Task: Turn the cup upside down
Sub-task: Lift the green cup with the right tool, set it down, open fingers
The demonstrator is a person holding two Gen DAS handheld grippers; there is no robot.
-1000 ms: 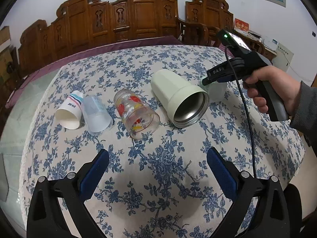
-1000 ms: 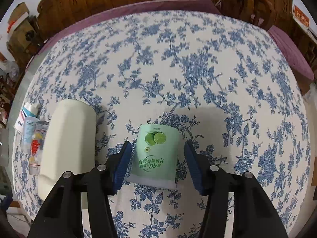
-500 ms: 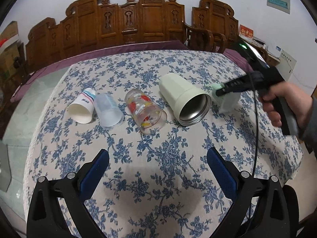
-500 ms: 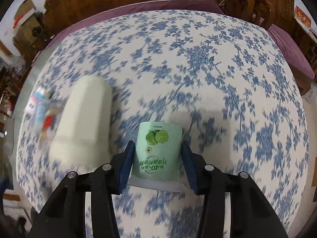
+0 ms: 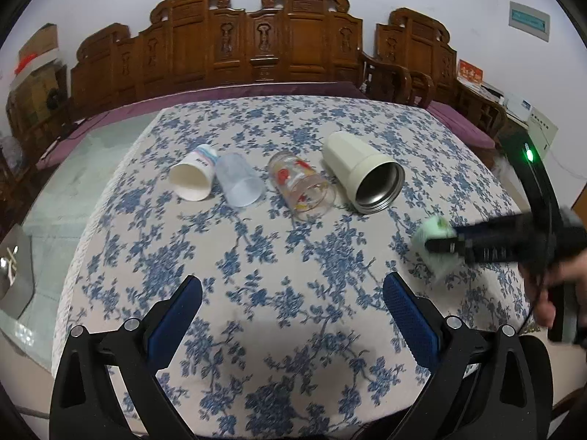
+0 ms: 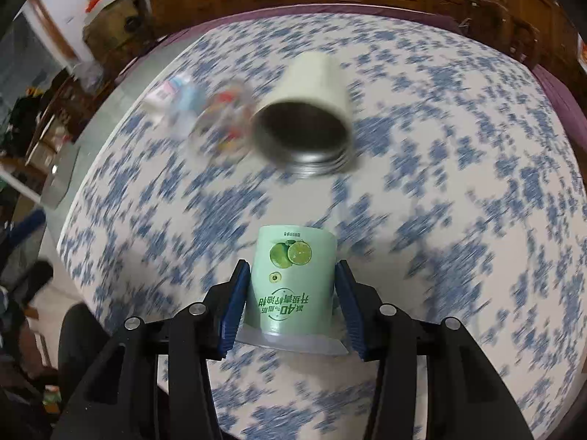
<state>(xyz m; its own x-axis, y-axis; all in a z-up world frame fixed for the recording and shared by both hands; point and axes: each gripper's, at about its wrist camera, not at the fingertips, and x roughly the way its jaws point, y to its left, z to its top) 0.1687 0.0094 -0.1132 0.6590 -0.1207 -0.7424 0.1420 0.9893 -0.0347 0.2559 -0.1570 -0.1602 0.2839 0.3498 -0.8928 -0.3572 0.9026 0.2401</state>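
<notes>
My right gripper (image 6: 291, 304) is shut on a green cup (image 6: 291, 282) with a lime print, held off the table with its base pointing away from the camera. In the left wrist view the cup (image 5: 434, 236) is a blur at the right, in the right gripper (image 5: 455, 245). My left gripper (image 5: 291, 315) is open and empty above the near part of the table.
Lying on their sides on the blue floral tablecloth (image 5: 293, 256) are a white paper cup (image 5: 192, 179), a clear plastic cup (image 5: 238, 185), a printed glass (image 5: 301, 185) and a cream steel tumbler (image 5: 363, 172). Carved wooden chairs (image 5: 256, 44) stand behind the table.
My right gripper has closed on the green cup, lifted it and carried it toward the near right edge while turning. My left gripper has drawn back and stayed open.
</notes>
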